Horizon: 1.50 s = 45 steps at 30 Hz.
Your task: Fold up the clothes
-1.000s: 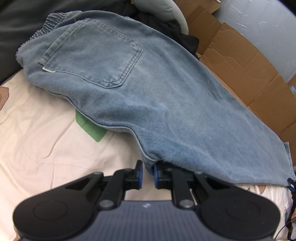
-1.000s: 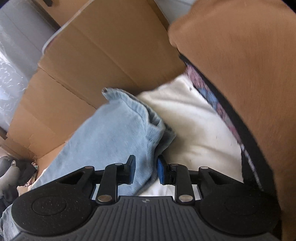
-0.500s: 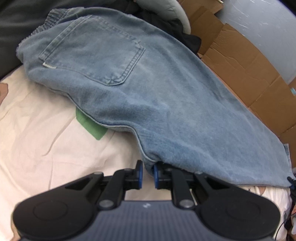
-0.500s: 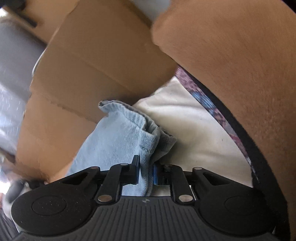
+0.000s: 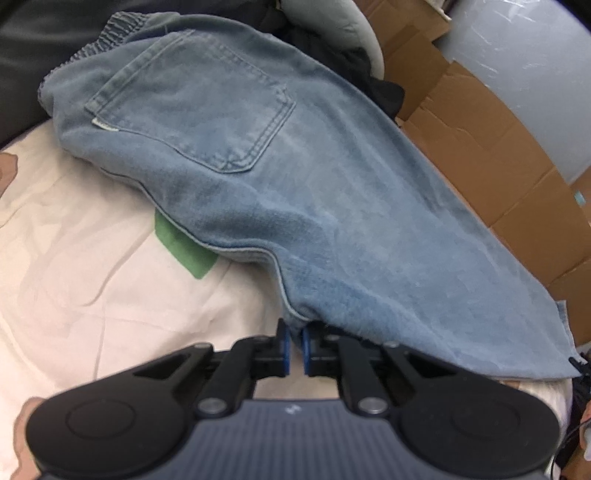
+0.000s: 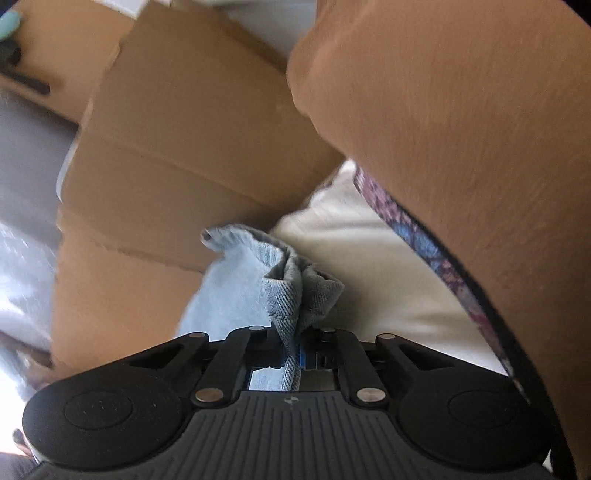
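Cream bed sheet (image 5: 85,266) spread wide below, wrinkled, with a green printed patch (image 5: 184,254) partly tucked under denim. Flattened brown cardboard (image 5: 491,158) along the far right side, past the edge of the fabric; same cardboard (image 6: 177,155) filling the upper left of the right wrist view. Large tan-brown sleeve (image 6: 461,147) of the person across the upper right of that view, blurred, with a patterned purple-blue band (image 6: 417,236) along its lower edge.

Light blue jeans (image 5: 295,192) laid diagonally across the sheet, back pocket (image 5: 199,110) up, elastic waistband (image 5: 118,29) at far upper left, leg running down toward lower right, hem at the right edge. Dark clothing (image 5: 369,74) heaped behind the jeans, beside a pale grey item (image 5: 332,18).

Left gripper (image 5: 294,347) at the near edge of the leg, blue pads (image 5: 283,345) drawn close together, pinching the denim edge at the fold just above. Right gripper (image 6: 293,350) clamped on the bunched hem corner of the jeans (image 6: 291,280), cloth puckered and standing up out of the jaws, frayed corner pointing toward the cardboard, pale denim trailing off to the lower left.
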### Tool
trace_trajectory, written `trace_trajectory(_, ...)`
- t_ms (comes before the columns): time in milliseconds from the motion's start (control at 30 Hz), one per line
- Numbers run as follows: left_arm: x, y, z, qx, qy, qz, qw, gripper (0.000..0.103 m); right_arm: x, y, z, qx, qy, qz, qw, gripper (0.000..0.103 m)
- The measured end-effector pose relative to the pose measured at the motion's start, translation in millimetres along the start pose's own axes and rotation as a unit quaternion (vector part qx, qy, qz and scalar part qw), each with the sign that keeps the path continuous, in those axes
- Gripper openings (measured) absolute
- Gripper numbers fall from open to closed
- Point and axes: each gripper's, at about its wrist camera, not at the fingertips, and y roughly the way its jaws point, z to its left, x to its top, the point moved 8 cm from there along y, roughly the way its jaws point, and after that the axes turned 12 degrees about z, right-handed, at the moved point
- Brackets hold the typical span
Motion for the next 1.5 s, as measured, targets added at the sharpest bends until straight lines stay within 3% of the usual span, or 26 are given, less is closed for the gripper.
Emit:
trace_trajectory(400,3,-37,-2,-0.009,-0.014,-0.005,0.9999,0.001,-13,-66,23,0.005,-0.003,-0.006,1.0,0.005)
trace_trajectory(600,4,-57,-1,-0.004,-0.005,-0.003,1.0,0.001,-34,-115,1,-0.003,0.002,0.002,1.0,0.005)
trace_trajectory(700,1,-66,2,0.0,-0.008,0.0,1.0,0.001,-45,-116,0,-0.008,0.01,0.008,1.0,0.005)
trace_trajectory(900,1,-91,12,0.039,-0.013,-0.015,0.999,0.0,-82,-163,-32,-0.014,0.025,0.016,0.999,0.005)
trace_trajectory(1200,-14,-68,26,0.029,0.021,0.042,0.9985,0.0,-116,-185,-59,-0.014,0.034,0.026,0.999,0.004)
trace_trajectory(1367,-20,-43,35,0.004,0.0,0.042,0.9991,0.017,-111,-177,-65,-0.022,0.027,0.027,0.999,0.004)
trace_trajectory(1500,-24,-25,38,-0.016,-0.005,0.041,0.999,0.017,-106,-170,-68,-0.029,0.026,0.029,0.999,0.005)
